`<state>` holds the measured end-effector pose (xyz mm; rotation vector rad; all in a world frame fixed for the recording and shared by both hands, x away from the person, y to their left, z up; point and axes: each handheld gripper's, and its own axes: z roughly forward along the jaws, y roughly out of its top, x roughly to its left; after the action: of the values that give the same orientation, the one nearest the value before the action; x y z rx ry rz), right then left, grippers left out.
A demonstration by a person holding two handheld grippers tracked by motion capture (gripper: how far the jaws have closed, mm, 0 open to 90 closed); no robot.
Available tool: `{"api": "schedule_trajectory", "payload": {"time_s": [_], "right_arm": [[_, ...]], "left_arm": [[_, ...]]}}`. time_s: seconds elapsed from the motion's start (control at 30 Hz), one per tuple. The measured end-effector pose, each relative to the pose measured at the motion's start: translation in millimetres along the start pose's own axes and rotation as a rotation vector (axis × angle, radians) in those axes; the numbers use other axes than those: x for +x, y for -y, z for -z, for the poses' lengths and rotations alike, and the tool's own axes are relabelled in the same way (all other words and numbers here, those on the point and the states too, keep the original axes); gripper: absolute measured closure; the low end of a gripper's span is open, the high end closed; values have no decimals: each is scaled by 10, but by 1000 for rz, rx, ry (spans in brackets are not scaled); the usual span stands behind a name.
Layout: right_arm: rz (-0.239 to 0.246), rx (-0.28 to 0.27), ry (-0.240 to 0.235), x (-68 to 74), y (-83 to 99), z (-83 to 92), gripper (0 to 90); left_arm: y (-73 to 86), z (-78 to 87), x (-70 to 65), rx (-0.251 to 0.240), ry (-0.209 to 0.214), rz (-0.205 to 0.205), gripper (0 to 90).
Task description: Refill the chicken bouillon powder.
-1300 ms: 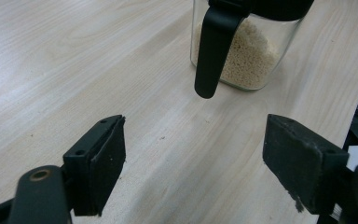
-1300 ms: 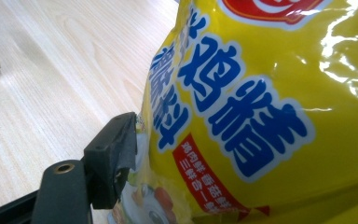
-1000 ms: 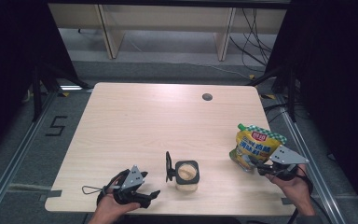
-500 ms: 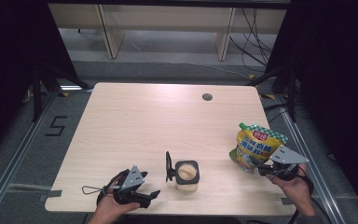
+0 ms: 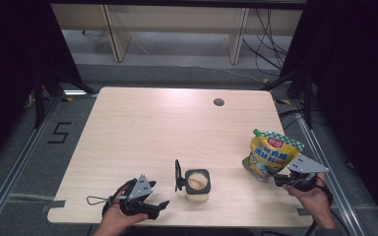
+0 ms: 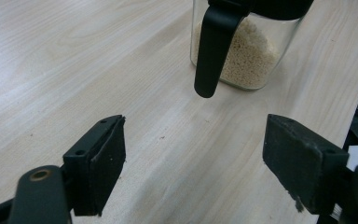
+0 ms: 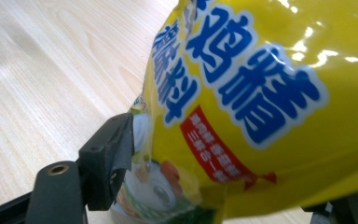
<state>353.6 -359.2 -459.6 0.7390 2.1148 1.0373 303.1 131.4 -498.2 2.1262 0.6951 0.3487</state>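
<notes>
Holding glossy yellow seasoning pouch point(image 5: 270, 156) upright, right claw point(image 5: 279, 175) clamped | left claw point(image 5: 160, 206) open, empty | lid-open glass granule jar point(image 5: 197, 185) unfilled, pour remains

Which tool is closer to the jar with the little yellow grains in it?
Left. The left tool sits open just beside the jar, facing its black flip lid. The right tool is farther away, closed on the yellow bag near the table's right edge.

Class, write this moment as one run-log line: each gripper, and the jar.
left gripper: open, aimed at jar | right gripper: shut on yellow seasoning pouch | glass jar of pale granules: lid open, on wooden table
</notes>
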Motion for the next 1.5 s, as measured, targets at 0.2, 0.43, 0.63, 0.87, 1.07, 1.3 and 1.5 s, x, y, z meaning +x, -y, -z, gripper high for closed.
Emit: {"api": "schedule_trajectory", "payload": {"time_s": [0.2, 0.43, 0.63, 0.87, 1.07, 1.3, 1.5], "right_arm": [[-50, -1, 20, 15, 32, 88, 266], [-165, 51, 52, 106, 57, 200, 259], [-175, 107, 53, 233, 60, 252, 257], [-184, 151, 74, 373, 59, 310, 247], [-148, 157, 63, 388, 100, 325, 252], [-158, 178, 57, 466, 117, 375, 249], [-166, 175, 54, 566, 105, 435, 249]], "left_arm": [[2, 4, -7, 1, -1, 16, 209], [8, 4, -5, 0, -5, 30, 209], [7, 11, 7, 8, -12, 20, 209], [6, 6, -4, 0, -6, 28, 209], [4, 0, -7, -2, -5, 34, 209], [-1, 12, 14, -6, -6, 13, 209], [-1, 13, 0, -3, -2, 42, 209]]}}
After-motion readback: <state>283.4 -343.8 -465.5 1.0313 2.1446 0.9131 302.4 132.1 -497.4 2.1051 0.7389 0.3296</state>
